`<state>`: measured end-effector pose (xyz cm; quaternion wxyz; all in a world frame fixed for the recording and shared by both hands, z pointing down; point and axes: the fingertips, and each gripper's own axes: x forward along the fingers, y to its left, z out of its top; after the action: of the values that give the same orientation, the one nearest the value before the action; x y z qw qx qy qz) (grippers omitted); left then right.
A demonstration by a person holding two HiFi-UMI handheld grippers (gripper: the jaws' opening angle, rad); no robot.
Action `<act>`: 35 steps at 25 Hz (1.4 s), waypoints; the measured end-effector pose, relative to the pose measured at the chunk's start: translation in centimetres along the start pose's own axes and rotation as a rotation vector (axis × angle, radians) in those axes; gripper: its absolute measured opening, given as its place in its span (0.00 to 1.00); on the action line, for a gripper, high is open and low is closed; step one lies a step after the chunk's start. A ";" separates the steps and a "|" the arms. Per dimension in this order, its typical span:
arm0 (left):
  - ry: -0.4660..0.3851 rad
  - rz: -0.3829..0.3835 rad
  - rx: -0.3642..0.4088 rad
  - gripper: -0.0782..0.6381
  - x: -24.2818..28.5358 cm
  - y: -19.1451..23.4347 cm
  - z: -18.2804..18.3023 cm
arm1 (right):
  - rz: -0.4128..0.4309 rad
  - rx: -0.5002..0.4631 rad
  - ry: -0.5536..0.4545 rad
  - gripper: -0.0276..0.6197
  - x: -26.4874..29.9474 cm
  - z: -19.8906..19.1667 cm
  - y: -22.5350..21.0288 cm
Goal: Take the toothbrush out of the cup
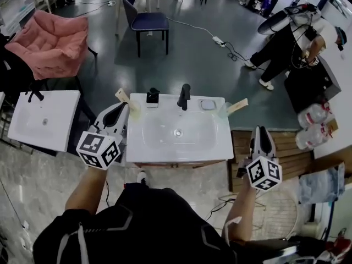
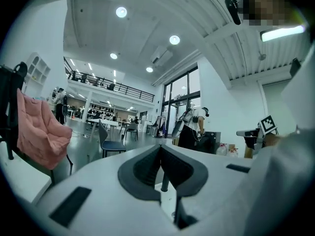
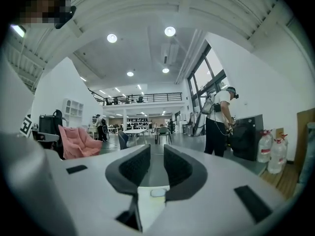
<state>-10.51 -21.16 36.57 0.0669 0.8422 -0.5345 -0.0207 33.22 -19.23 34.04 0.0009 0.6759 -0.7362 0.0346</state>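
My left gripper [image 1: 122, 108] is pinched closed, empty; my right gripper [image 1: 262, 130] stands slightly parted, nothing between its jaws. They flank the sink [image 1: 212, 142], where a cup [image 1: 224, 110] seemingly holds the toothbrush [image 1: 237, 105].

White sink [image 1: 159, 144], black tap [image 1: 183, 96], pink armchair [image 1: 52, 44], dark blue chair [image 1: 148, 22].

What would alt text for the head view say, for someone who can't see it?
Seen from above, a person stands at a white washbasin, with the left gripper at its left rim and the right gripper beyond its right side. A wooden toothbrush leans in a clear cup at its far right corner.
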 end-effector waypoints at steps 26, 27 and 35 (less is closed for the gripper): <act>0.063 0.206 -0.041 0.12 2.3 5.8 -5.2 | -0.132 0.055 0.250 0.47 20.2 -19.4 -10.7; 0.062 0.221 -0.038 0.12 2.2 5.6 -5.2 | -0.131 0.065 0.265 0.49 20.8 -20.3 -11.2; 0.078 0.317 -0.041 0.12 2.1 4.8 -5.3 | -0.096 0.151 0.354 0.52 24.3 -25.7 -12.4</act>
<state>-13.37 -24.62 42.57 0.1073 0.7460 -0.6571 0.0119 42.30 -43.12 61.47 0.0815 0.6916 -0.6869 0.2080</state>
